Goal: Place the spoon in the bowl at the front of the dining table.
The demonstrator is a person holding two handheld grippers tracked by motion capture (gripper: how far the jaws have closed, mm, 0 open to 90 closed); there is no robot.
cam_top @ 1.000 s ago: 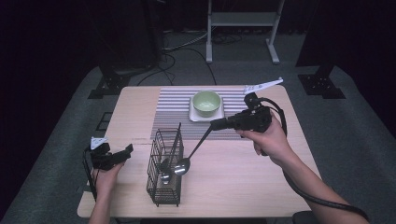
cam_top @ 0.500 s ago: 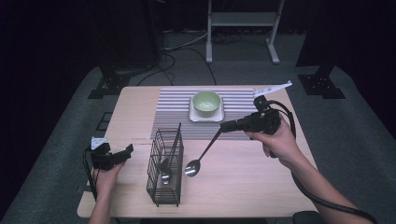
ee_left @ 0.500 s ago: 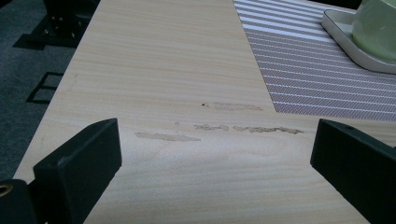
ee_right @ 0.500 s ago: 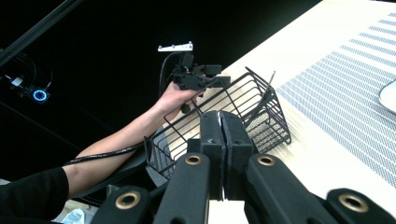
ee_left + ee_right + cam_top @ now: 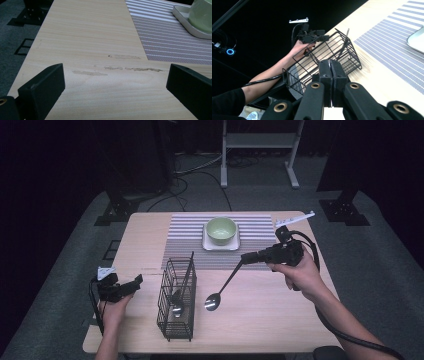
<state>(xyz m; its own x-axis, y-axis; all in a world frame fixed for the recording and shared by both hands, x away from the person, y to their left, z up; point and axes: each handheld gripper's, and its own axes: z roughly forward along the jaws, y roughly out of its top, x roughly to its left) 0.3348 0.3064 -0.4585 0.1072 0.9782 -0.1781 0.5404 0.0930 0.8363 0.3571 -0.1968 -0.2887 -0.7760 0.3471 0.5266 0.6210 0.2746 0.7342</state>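
A metal spoon (image 5: 220, 292) hangs slanted over the table, its bowl low and just right of the black wire basket (image 5: 176, 320). My right gripper (image 5: 244, 258) is shut on the top of its handle; in the right gripper view the jaws (image 5: 331, 75) are pressed together and the spoon is hidden behind them. Another spoon (image 5: 176, 303) and a dark utensil handle (image 5: 189, 268) stand in the basket (image 5: 329, 53). My left gripper (image 5: 131, 287) rests open at the table's left edge, holding nothing, with bare wood between its jaws (image 5: 115, 85).
A green bowl (image 5: 221, 229) sits on a white square plate (image 5: 220, 244) on the striped placemat (image 5: 180, 237) at the table's back centre; bowl (image 5: 201, 13) and plate (image 5: 185, 21) lie ahead right of the left gripper. The table's right edge is close to my right hand.
My right gripper has moved right and back with the spoon, carrying its bowl away from the basket's side. The left gripper has not moved.
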